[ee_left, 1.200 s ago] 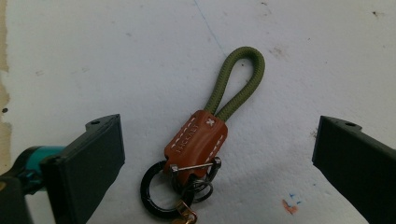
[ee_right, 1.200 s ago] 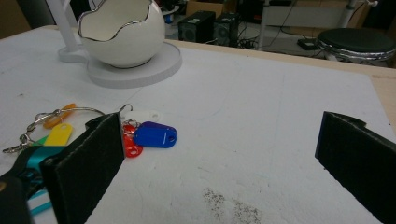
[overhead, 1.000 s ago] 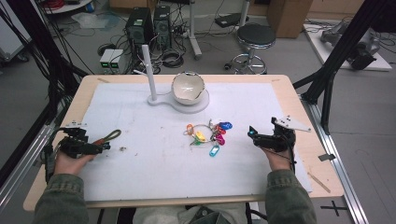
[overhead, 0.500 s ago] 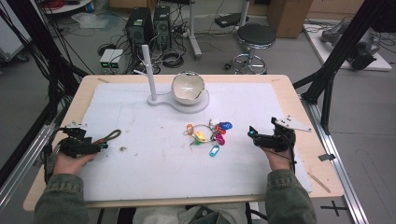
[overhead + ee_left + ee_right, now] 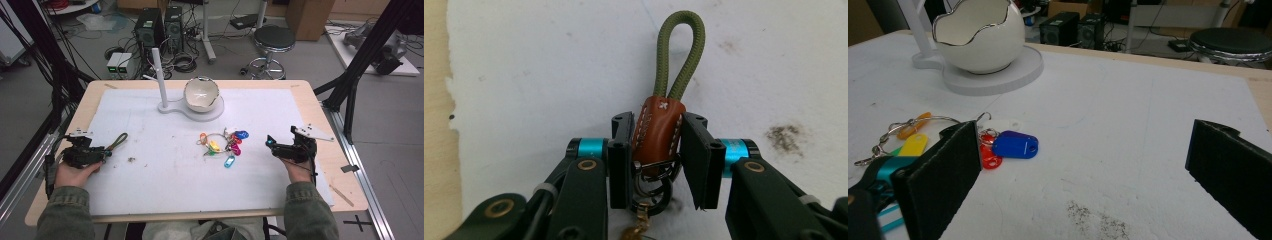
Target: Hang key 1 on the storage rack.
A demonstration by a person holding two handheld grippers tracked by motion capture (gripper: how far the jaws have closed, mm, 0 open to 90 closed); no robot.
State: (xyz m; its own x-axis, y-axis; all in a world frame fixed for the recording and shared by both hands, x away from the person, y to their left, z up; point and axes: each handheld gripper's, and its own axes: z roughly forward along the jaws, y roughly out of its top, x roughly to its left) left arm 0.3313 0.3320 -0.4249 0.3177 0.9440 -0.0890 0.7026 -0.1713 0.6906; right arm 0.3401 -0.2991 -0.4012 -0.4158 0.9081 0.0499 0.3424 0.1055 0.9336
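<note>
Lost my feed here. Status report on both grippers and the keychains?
Left gripper shut on leather keychain, green loop forward. Right gripper open, empty. Colored key tags mid-mat, untouched. Egg-shaped bowl behind them.

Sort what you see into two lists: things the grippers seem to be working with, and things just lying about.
In use, probably:
left gripper
green-loop keychain
right gripper
coloured key tags
egg-shaped bowl
white post

Lying about:
stool
computer towers

High overhead view; two close gripper-mounted views
</note>
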